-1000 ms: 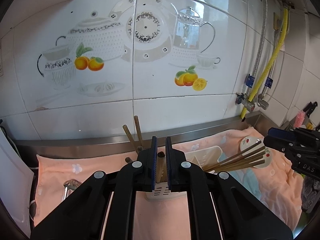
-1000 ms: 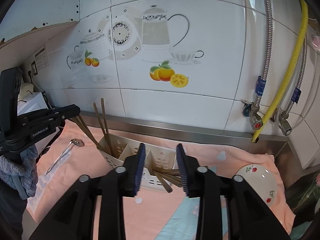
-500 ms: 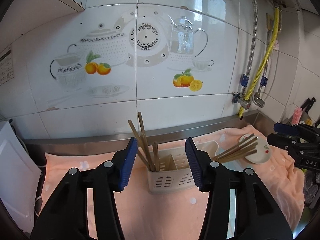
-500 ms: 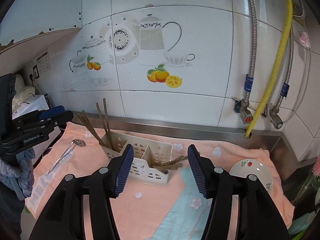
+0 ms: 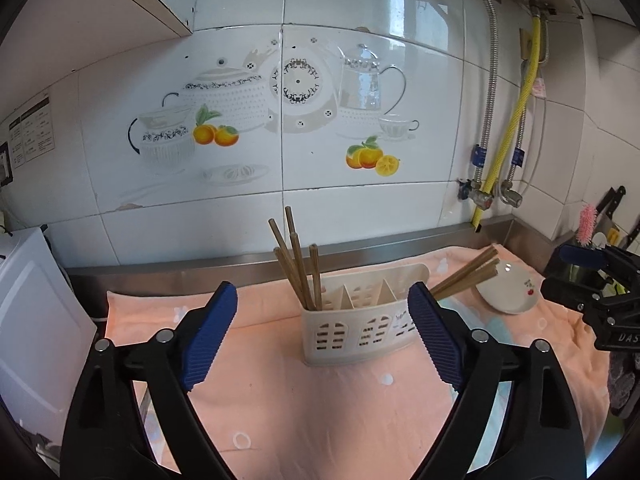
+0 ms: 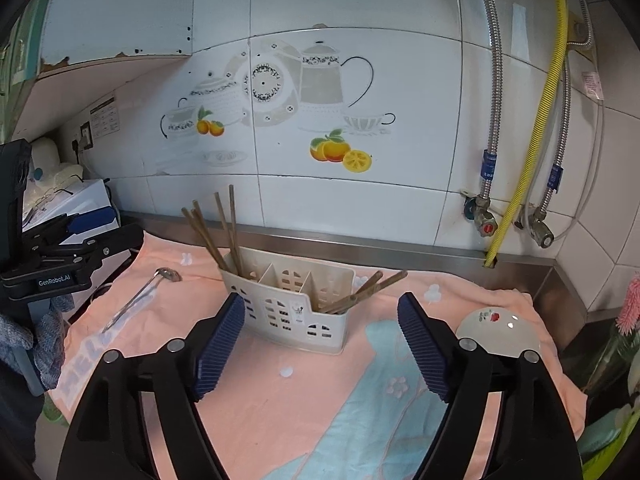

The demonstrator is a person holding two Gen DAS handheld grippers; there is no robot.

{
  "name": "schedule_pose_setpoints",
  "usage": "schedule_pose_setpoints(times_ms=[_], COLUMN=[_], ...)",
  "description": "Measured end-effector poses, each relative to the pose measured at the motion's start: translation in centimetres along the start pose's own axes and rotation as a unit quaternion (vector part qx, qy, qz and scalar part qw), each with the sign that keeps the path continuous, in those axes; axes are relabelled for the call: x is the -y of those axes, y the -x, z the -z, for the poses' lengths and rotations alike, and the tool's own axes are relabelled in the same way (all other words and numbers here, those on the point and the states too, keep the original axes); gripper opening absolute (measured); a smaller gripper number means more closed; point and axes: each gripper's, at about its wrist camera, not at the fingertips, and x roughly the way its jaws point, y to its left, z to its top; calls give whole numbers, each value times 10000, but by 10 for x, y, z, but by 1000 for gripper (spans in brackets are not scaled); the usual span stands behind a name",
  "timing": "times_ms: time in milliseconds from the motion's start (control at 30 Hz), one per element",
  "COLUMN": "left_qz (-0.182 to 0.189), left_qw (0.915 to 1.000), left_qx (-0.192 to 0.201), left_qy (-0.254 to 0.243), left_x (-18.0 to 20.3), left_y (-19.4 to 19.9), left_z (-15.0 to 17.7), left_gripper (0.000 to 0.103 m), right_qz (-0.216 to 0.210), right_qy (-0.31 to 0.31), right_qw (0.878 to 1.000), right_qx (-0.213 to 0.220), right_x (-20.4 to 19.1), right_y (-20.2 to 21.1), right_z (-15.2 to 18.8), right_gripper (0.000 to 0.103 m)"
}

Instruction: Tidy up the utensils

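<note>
Ahead of the spread jaws of the left gripper point(image 5: 322, 336), a cream plastic caddy point(image 5: 360, 320) is being shown standing on a pink towel point(image 5: 320, 400), well beyond the fingertips and slightly right of the gap's middle. Nothing is being held between these jaws, which are opening. Four brown chopsticks point(image 5: 298, 268) are being kept upright in the caddy's compartment nearest the left finger point(image 5: 208, 336), leaning slightly away from the right one. A second bundle of chopsticks point(image 5: 466, 276) is being seen just past the right finger's tip, slanting out of the caddy's far end toward a small white dish point(image 5: 506, 288) that is lying beyond the right finger, on the towel.

Ahead of the right gripper point(image 6: 320, 344), the same caddy point(image 6: 292, 304) is being framed inside the gap, closer to the left finger point(image 6: 218, 344). These jaws are also opening, and nothing is being pinched by them. The upright chopsticks point(image 6: 218, 232) are being seen above the left finger's tip, the slanted bundle point(image 6: 360, 290) just inside the right finger. A metal spoon point(image 6: 140, 296) is lying on the towel point(image 6: 280, 408) outside the left finger, and the dish point(image 6: 498, 330) is resting outside the right finger, close beside it.
</note>
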Motion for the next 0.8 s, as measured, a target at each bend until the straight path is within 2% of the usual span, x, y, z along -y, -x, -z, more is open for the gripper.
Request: schedule_pose_setpoints(times_ms=[333, 800], left_qz=[-100, -222], left_qw=[9999, 9997], left_qx=[32, -99], left_qy=[-92, -52], left_x=[4, 9], left_y=[21, 38], left_z=[29, 75], left_gripper=[98, 98], right_qz=[108, 292], right_qy=[-58, -204], right_qw=[9999, 9994], right_qx=[-6, -22], right_x=[-10, -21], right_y=[11, 24], right_z=[31, 74], right_gripper=[86, 92])
